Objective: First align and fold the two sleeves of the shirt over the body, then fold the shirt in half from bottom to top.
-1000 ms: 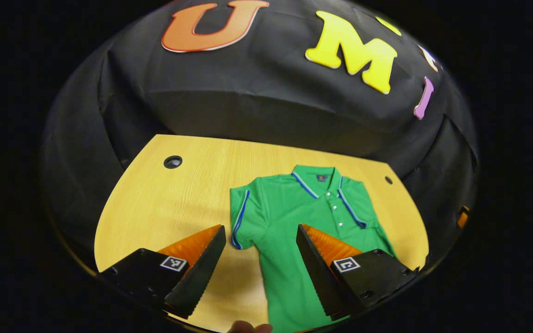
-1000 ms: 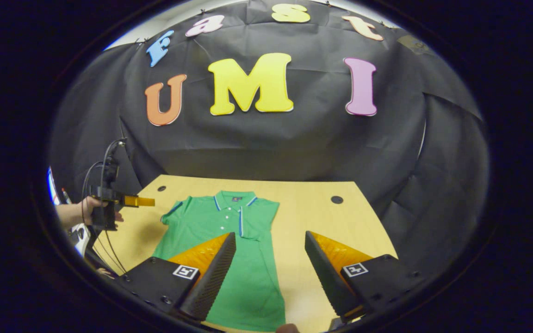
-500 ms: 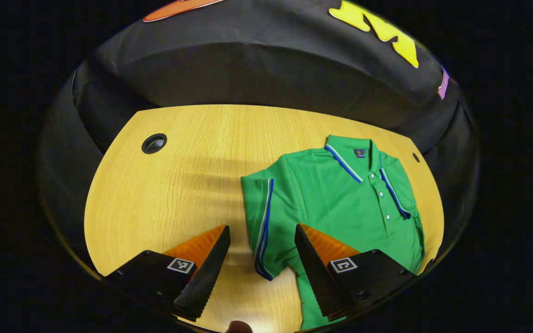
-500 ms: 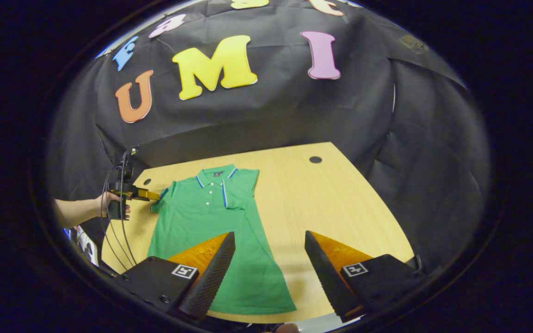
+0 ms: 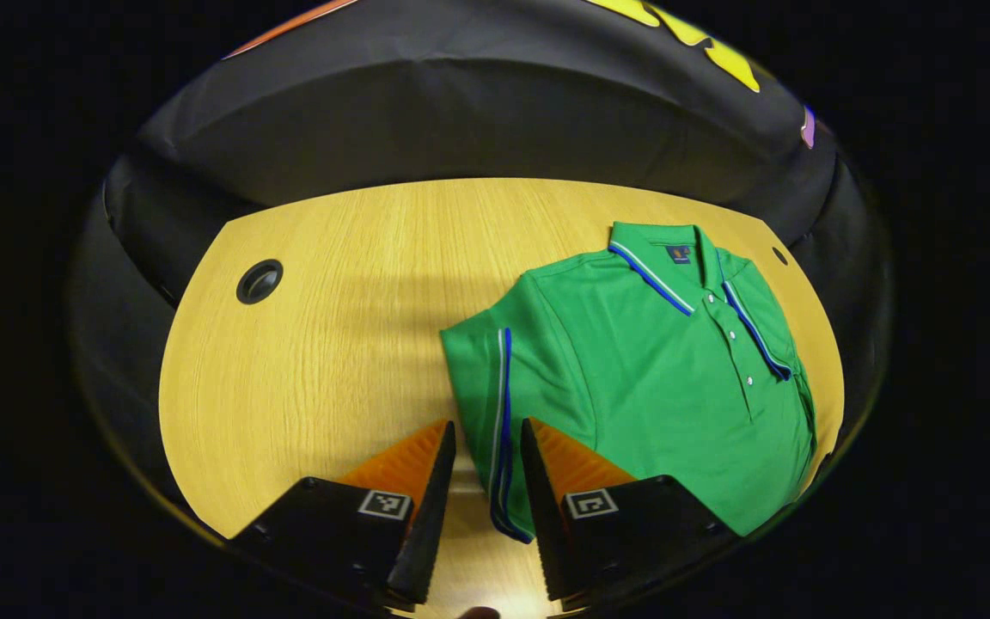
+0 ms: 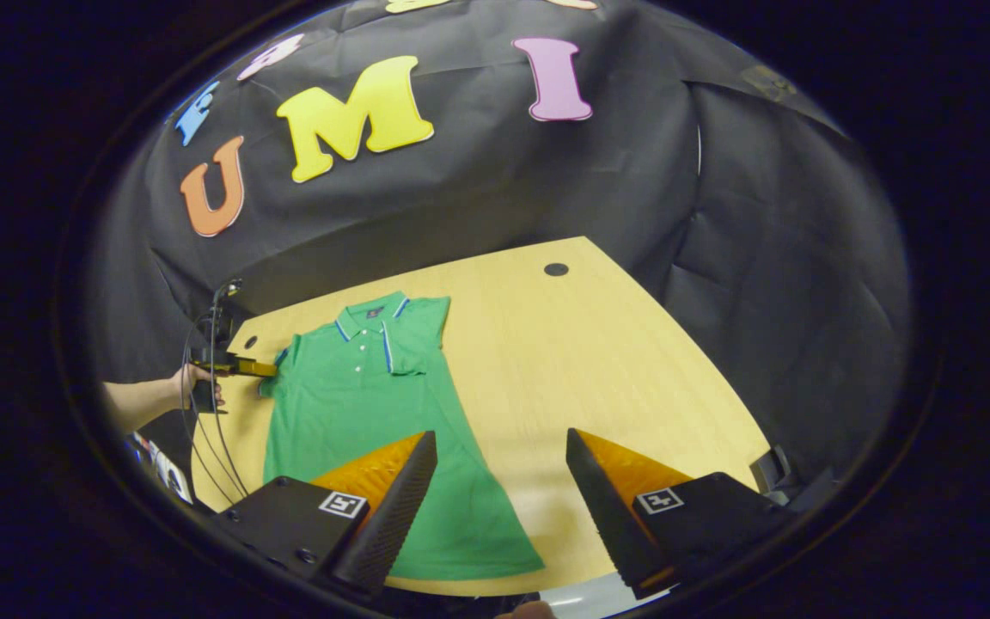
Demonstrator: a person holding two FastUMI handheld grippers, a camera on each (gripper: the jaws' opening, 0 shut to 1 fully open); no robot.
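Note:
A green polo shirt with blue-and-white trim lies flat, collar to the back, on the wooden table. Its left sleeve sticks out sideways. My left gripper straddles that sleeve's striped cuff, jaws narrowed but with wood showing beside the cloth. In the right gripper view the shirt lies at the left, its other sleeve folded over the body. The left gripper is at the sleeve there, held by a hand. My right gripper hangs open above the table beside the shirt's lower hem.
A large cable hole sits in the table's back left, a small hole beyond the collar. Another hole marks the far right corner. Cables trail from the left gripper. The table's near edge runs just below the hem.
My left gripper has come forward and down onto the left sleeve's cuff, and its jaws have narrowed. My right gripper has drawn back and turned right, staying open.

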